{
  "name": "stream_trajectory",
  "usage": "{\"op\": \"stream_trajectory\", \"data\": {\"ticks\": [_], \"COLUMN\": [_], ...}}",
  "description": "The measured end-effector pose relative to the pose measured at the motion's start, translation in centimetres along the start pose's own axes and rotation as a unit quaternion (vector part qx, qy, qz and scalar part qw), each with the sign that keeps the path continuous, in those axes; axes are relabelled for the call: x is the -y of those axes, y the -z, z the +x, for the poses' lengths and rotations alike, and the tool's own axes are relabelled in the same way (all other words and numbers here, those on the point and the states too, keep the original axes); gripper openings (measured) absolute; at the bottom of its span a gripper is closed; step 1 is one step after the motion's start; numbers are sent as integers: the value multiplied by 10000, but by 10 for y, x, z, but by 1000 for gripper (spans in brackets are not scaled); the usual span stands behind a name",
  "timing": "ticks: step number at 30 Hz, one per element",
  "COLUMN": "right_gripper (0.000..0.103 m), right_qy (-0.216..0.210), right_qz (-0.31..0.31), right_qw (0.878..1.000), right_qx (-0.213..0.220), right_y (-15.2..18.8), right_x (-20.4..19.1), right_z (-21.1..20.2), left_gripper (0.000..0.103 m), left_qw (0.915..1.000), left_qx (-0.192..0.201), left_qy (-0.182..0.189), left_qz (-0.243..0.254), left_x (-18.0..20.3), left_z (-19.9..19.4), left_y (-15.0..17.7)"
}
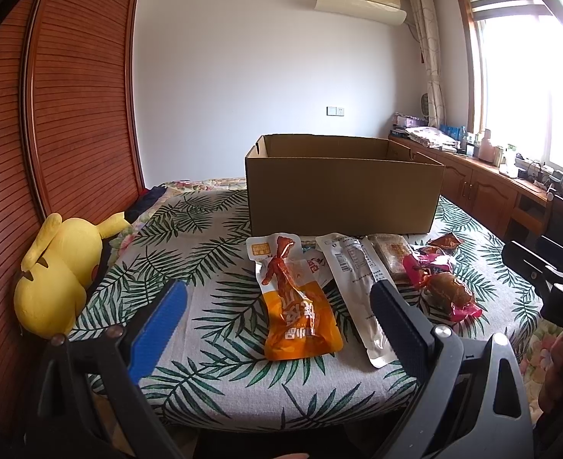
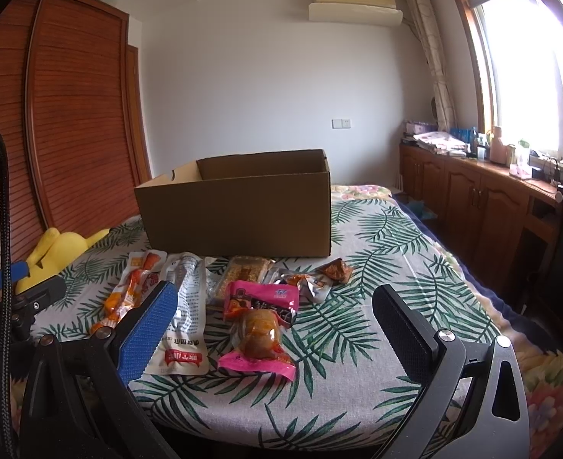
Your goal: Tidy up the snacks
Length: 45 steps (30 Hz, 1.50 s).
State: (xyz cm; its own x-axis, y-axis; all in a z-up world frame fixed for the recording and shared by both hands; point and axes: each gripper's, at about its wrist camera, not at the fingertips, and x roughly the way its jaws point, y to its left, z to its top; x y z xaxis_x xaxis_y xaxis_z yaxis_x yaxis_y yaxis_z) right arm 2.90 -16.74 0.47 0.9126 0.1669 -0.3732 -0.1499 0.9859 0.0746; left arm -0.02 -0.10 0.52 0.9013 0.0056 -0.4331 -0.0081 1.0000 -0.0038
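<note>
Several snack packets lie on the leaf-print cover in front of an open cardboard box point(image 1: 342, 187) point(image 2: 239, 206). An orange packet point(image 1: 300, 317) point(image 2: 128, 294), a white packet point(image 1: 358, 287) point(image 2: 185, 325), a pink packet with a brown snack point(image 1: 442, 287) point(image 2: 260, 325), a clear packet of brown bars point(image 1: 392, 256) point(image 2: 243, 271) and a small dark red packet point(image 1: 447, 241) point(image 2: 335, 269) lie in a row. My left gripper point(image 1: 281, 306) is open and empty above the orange packet. My right gripper point(image 2: 277, 306) is open and empty above the pink packet.
A yellow plush toy point(image 1: 59, 267) point(image 2: 55, 252) lies at the bed's left edge by the wooden wardrobe point(image 1: 63, 114). Wooden cabinets point(image 2: 472, 191) with clutter run under the window on the right. The right gripper's body shows in the left wrist view point(image 1: 549, 279).
</note>
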Motion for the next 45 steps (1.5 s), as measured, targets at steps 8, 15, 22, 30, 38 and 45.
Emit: {"op": "stream_trajectory", "data": {"ticks": [8, 15, 22, 30, 38, 45], "right_gripper": [103, 103, 103, 103, 103, 103], "right_qy": [-3, 9, 15, 25, 21, -3], "right_qz": [-2, -13, -9, -2, 0, -7], "right_qw": [10000, 10000, 10000, 10000, 10000, 9999], "right_qx": [7, 15, 7, 13, 11, -159], "right_y": [1, 1, 3, 3, 4, 8], "right_x": [0, -1, -1, -1, 0, 5], "right_z": [1, 1, 1, 1, 1, 12], "left_gripper": [97, 97, 97, 97, 97, 97], "left_qw": [10000, 10000, 10000, 10000, 10000, 9996], "left_qx": [-18, -12, -33, -33, -75, -292], "left_qy": [-8, -9, -4, -8, -1, -19], "left_qz": [-11, -9, -16, -17, -18, -29], "left_x": [-1, -1, -2, -2, -3, -7], "left_z": [1, 1, 1, 1, 4, 22], "left_y": [3, 4, 5, 5, 6, 13]}}
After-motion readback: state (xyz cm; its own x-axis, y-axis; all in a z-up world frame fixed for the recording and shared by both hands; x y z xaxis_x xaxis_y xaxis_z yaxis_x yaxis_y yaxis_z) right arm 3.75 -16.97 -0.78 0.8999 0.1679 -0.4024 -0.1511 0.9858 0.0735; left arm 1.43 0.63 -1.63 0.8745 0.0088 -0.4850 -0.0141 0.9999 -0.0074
